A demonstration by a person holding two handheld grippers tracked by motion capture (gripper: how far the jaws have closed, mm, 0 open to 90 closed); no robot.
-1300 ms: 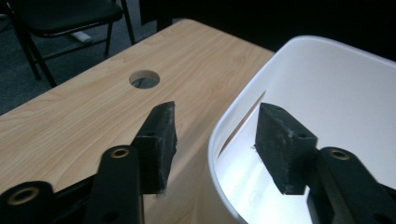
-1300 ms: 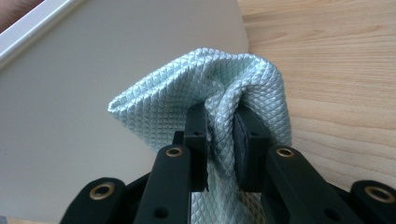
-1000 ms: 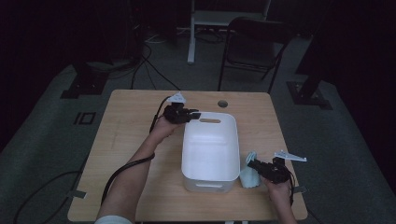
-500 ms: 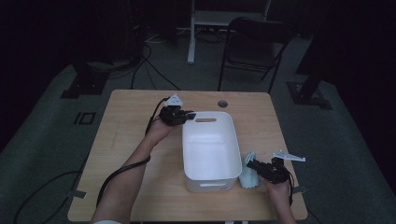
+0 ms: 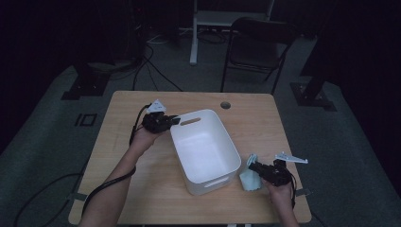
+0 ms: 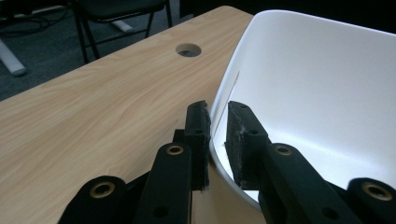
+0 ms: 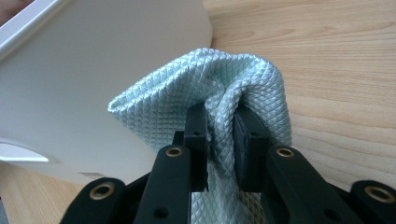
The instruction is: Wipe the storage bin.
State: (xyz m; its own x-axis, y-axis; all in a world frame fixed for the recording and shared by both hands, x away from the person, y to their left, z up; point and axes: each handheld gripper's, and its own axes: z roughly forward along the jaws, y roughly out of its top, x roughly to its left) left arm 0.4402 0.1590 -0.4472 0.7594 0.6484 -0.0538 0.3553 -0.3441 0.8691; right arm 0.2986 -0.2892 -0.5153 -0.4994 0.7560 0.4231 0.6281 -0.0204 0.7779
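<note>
Left claw [image 6: 217,140]: clenched on the far-left rim of the tub [image 5: 204,149], having just tightened.
Right claw [image 7: 220,135]: grasping the cloth [image 7: 243,93].
Cloth: pale green, quilted, bunched, near right, beside the tub.
Tub: white, empty, skewed.
Surface: light wooden table [image 5: 123,123].
Room: dark; chair [image 5: 257,45] beyond.

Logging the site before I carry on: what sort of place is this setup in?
Probably a dim lab or studio: a lone wooden table on grey carpet, cables trailing across the floor, equipment stand bases and a folding chair behind.
</note>
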